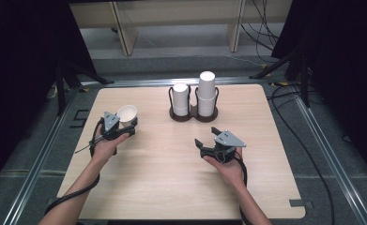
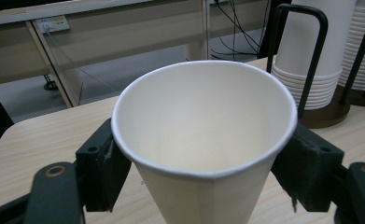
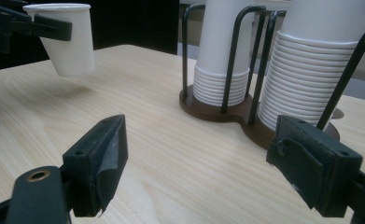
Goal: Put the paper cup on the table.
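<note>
High view: the left tongs [image 1: 125, 123] sit at the left of the surface [image 1: 172, 187], pinching a single paper cup [image 1: 126, 114] with its mouth up; the grey plate and the hand [image 1: 107, 147] cover most of the jaws there. In the left gripper view the cup's [image 2: 203, 140] base is cut off by the bottom edge, and the two black jaws press against its wall just under the rim, one each side. From the right gripper view the cup [image 3: 70, 39] hangs clear of the wood, with a faint shadow beneath it.

The right tongs [image 1: 208, 136] are spread wide and hold nothing, resting near the middle right of the surface, well apart from the cup. Their jaws frame the cup holder [image 3: 236, 114] in the right gripper view; the tops of both stacks run out of the frame there.

The cup holder [image 1: 193, 115] stands at the far middle, carrying a shorter stack [image 1: 180, 99] on the left and a taller stack [image 1: 207, 93] on the right, each ringed by dark wire loops. Bare wood lies between the two hands and across the whole near half. The far edge is close behind the holder; beyond it are cables [image 1: 265, 28] on the floor and pale furniture legs [image 1: 125, 28].
</note>
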{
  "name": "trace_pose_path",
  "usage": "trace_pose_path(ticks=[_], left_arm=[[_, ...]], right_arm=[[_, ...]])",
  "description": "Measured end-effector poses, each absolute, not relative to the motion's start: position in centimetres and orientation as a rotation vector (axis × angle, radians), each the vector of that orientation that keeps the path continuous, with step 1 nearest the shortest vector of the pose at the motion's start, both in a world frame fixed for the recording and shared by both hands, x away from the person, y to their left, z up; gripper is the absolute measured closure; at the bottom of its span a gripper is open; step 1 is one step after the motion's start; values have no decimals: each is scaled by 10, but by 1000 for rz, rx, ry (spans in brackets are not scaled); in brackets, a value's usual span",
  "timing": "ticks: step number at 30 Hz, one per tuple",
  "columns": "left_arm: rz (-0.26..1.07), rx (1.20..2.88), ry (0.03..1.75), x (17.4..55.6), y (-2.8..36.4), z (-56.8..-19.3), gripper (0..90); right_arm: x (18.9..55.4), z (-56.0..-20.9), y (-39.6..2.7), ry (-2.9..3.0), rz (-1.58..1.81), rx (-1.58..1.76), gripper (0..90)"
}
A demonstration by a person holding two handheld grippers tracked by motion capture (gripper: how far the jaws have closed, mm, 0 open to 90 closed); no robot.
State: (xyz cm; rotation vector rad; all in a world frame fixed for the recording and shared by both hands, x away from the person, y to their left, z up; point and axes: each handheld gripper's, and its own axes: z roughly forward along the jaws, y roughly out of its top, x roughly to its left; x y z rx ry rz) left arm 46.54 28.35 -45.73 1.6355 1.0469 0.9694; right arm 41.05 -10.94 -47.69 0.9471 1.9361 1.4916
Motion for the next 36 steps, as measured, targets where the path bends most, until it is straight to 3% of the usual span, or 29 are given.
trace_pose_path(ticks=[12,13,17,18,19,25,27,36], left_arm=[[966,1627,1120,476,278,-467,250],[1228,1828,908,483,297,-456,250],[1202,1845,905,487,296,-459,249],[1039,1724,1051,483,284,-468,248],[1013,1699,1085,482,282,-470,248],[1026,1721,1070,485,285,-473,248],[934,1629,1188,480,277,-478,247],[929,1635,1196,478,279,-483,242]], right_arm=[[411,-478,-108,1930,1517,937,194],[411,-478,-109,1929,1515,936,194],[410,-477,-109,1925,1496,949,194],[410,-477,-109,1922,1498,949,194],[410,-478,-108,1903,1506,952,194],[411,-478,-109,1919,1511,944,196],[411,-478,-109,1922,1515,940,197],[413,-478,-109,1910,1482,903,197]])
